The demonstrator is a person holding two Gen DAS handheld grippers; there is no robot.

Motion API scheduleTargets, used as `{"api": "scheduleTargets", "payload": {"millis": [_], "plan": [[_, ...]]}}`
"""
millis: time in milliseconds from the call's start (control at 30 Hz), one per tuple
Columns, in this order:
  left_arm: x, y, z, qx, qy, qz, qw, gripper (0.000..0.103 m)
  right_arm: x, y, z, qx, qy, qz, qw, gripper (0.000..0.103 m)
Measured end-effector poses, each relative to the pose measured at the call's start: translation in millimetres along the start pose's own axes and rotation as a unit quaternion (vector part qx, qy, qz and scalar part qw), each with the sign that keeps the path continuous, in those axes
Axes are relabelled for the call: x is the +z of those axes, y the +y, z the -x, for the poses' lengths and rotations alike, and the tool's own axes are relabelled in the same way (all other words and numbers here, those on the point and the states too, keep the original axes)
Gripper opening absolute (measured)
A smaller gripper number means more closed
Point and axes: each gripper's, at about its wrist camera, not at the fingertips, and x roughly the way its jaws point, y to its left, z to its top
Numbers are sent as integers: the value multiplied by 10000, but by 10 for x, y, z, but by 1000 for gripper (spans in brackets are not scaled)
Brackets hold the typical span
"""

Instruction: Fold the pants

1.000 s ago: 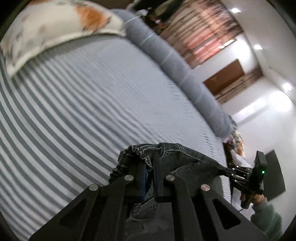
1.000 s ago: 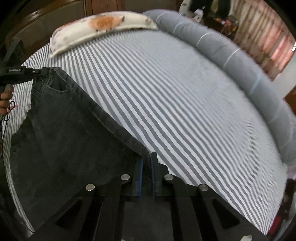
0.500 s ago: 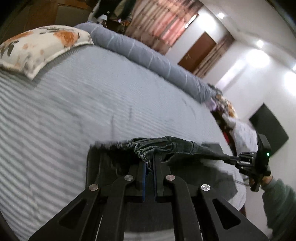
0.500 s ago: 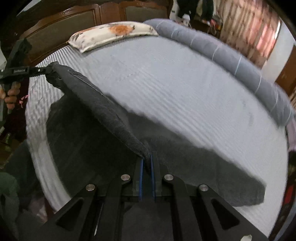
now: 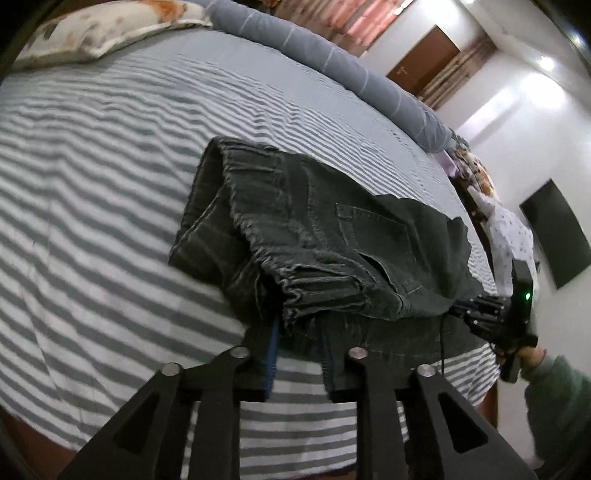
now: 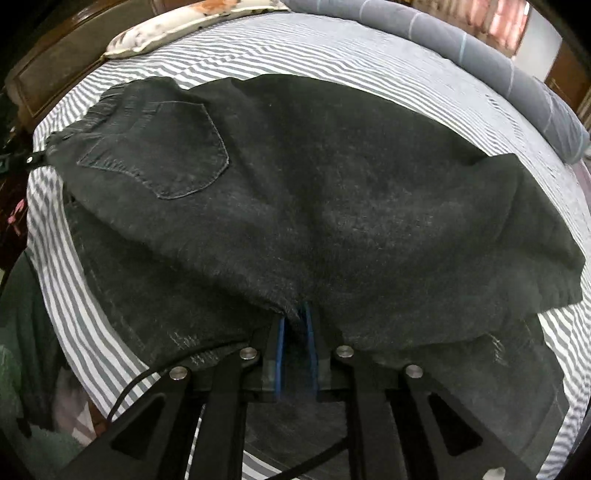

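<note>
Dark grey denim pants [image 6: 314, 192] lie on the striped bed, one half laid over the other, back pocket [image 6: 173, 147] facing up. In the left wrist view the elastic waistband [image 5: 314, 291] sits at my left gripper [image 5: 297, 347], whose jaws now stand apart with the waistband edge between them. My right gripper [image 6: 295, 332] has its jaws slightly apart at the fabric edge near the crotch side. The right gripper also shows in the left wrist view [image 5: 491, 314] at the pants' far edge. The left gripper's tip shows at the waistband in the right wrist view [image 6: 22, 160].
The bed has a grey-and-white striped sheet [image 5: 92, 155]. A floral pillow [image 5: 103, 26] and a long grey bolster [image 5: 332, 62] lie along the far side. A wooden headboard [image 6: 55, 62] stands at the back. The bed's near edge runs just below both grippers.
Both grippers have lowered the lifted pants onto the bed, so the top half now lies flat over the lower half. Both sets of jaws have parted from shut.
</note>
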Motion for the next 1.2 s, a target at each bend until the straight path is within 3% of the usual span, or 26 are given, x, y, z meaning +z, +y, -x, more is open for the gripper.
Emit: {"api": "scheduleTargets", "payload": {"millis": [100, 233, 300, 400, 533, 600, 733, 767, 867, 900, 1200], "plan": [[-88, 48, 77, -256, 26, 243, 9994, 36, -21, 27, 61, -55, -136, -171, 9997, 19], [-145, 78, 100, -969, 127, 839, 9917, 44, -131, -35, 217, 160, -428, -712, 9964, 38], [-158, 66, 63, -1221, 129, 1099, 9863, 46, -225, -79, 292, 282, -556, -1060, 9924, 39], [-130, 104, -64, -1309, 172, 1520, 9795, 46, -414, -169, 374, 728, -727, -1753, 9791, 39], [-60, 218, -173, -1474, 17, 2160, 9652, 46, -638, -334, 350, 1443, -882, -2921, 9413, 40], [-28, 219, -208, -1411, -45, 2263, 9638, 46, -718, -467, 312, 1744, -1008, -3517, 9142, 40], [33, 212, -234, -1323, -125, 2392, 9618, 46, -820, -633, 186, 2105, -1176, -4214, 8742, 40], [43, 208, -229, -1318, -184, 2419, 9611, 45, -800, -656, 157, 2144, -1175, -4303, 8689, 40], [105, 149, -236, -1191, -297, 2403, 9629, 28, -801, -714, 28, 2192, -1271, -4613, 8503, 38], [122, 151, -236, -1192, -328, 2409, 9627, 27, -805, -745, -20, 2214, -1341, -4740, 8416, 37], [263, 103, -230, -968, -478, 2188, 9698, 21, -739, -1072, -204, 2044, -1643, -5354, 8028, 8]]}}
